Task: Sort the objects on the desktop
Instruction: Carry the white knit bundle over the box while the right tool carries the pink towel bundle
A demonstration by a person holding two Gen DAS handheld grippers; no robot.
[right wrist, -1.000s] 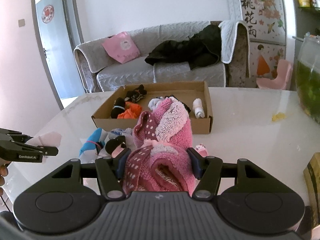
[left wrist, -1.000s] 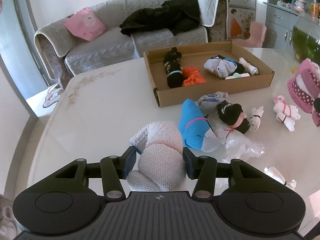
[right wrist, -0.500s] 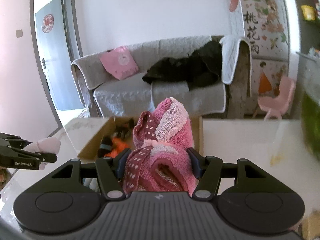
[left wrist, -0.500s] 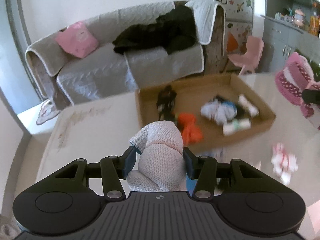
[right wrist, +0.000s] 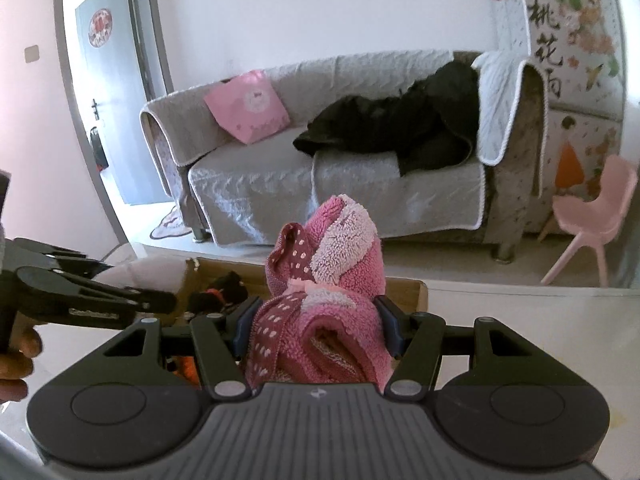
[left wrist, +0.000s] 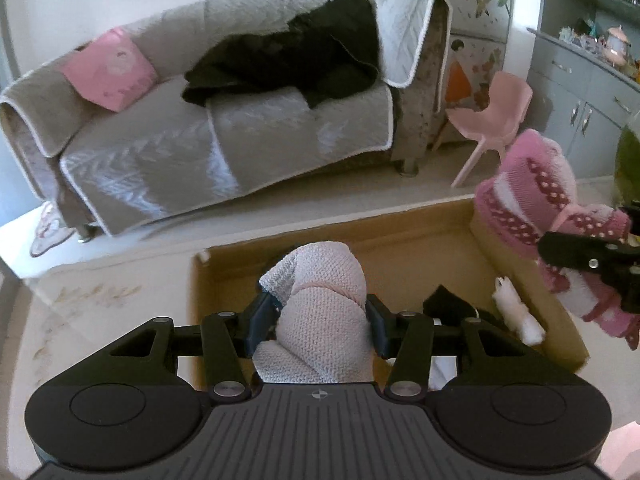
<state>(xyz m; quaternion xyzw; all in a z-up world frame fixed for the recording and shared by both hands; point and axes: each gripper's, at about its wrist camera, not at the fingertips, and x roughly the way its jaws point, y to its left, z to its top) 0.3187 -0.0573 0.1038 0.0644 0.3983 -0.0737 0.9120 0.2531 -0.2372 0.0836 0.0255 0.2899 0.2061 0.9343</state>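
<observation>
The left gripper (left wrist: 320,316) pinches a white sock roll (left wrist: 320,312) above the box (left wrist: 420,236); the right gripper (right wrist: 316,320) pinches a pink sock roll (right wrist: 328,304) above the box's right end. The box sits on a pale table (left wrist: 100,320), with a grey sofa (left wrist: 200,132), black coat (left wrist: 296,64) and pink chair (left wrist: 488,116) behind. The grippers hide most of the box's contents; a white roll (left wrist: 516,316) and dark socks (left wrist: 448,304) show.
</observation>
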